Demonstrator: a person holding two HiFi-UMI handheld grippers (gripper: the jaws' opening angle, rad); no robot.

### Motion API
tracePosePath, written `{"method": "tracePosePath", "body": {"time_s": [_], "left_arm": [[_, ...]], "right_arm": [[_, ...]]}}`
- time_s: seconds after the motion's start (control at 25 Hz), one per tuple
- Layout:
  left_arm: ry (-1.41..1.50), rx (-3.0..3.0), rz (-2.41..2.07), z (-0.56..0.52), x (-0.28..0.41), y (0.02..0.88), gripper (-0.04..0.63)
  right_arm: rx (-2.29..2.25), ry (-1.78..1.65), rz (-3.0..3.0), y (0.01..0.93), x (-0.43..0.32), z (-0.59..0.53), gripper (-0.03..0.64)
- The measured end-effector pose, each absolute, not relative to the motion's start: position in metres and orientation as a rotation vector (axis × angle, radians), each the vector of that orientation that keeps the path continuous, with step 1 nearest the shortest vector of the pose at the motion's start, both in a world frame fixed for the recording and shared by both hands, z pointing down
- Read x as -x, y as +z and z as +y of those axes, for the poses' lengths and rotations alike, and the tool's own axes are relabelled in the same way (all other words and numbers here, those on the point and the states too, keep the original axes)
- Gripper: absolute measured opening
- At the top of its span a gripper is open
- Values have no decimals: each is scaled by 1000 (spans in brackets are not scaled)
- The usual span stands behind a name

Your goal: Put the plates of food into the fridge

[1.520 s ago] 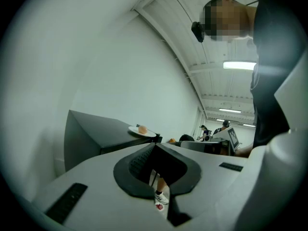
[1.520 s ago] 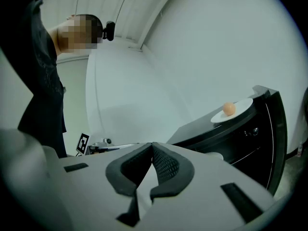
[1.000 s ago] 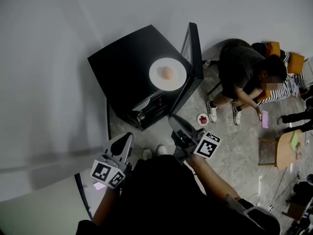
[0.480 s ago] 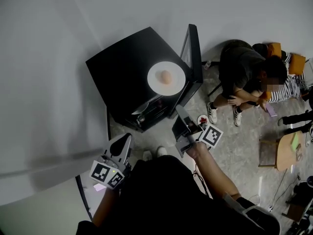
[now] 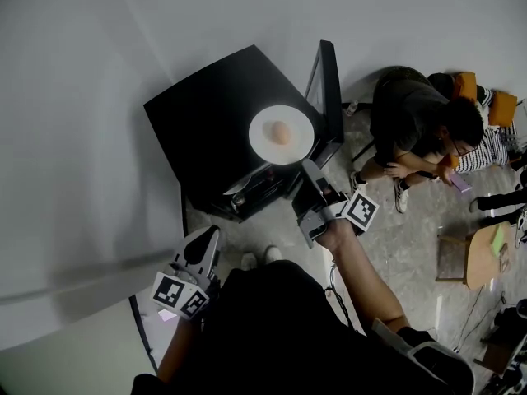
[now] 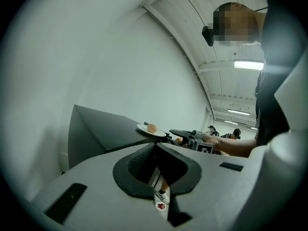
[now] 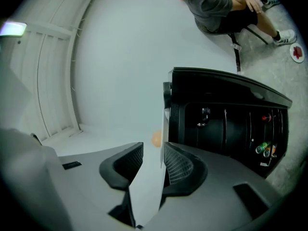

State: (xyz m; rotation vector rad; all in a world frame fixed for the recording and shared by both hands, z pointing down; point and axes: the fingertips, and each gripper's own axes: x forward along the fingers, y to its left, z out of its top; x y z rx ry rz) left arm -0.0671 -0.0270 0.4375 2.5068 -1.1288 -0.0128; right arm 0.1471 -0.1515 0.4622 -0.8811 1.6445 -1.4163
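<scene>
A white plate with a round orange piece of food stands on top of the black fridge, whose door hangs open. My right gripper reaches the plate's near rim. In the right gripper view the plate's rim runs between the jaws, which are opening, and the pads stand clear of it. My left gripper hangs low at the left, shut and holding nothing. A second small plate with red food lies on the floor.
A person sits on a chair just right of the fridge door, with feet near the floor plate. More people and a small wooden table are at the far right. Bottles stand inside the fridge. A white wall runs behind the fridge.
My right gripper has moved up from the floor toward the fridge top and its jaws have spread around the plate's rim. The left gripper and the plate have stayed put.
</scene>
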Motion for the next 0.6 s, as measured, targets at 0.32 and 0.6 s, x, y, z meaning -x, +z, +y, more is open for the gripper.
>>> {"method": "tracePosePath", "body": {"time_s": [0.32,0.6], "left_arm": [[-6,-2509,-1125,-27,62,435,23],[3,-2503,-1142,-27,63,437,24]], "right_arm": [[886,-1465,1629,469,-145,-168,132],[917,-1510,1638,481,-141,-181,84]]}}
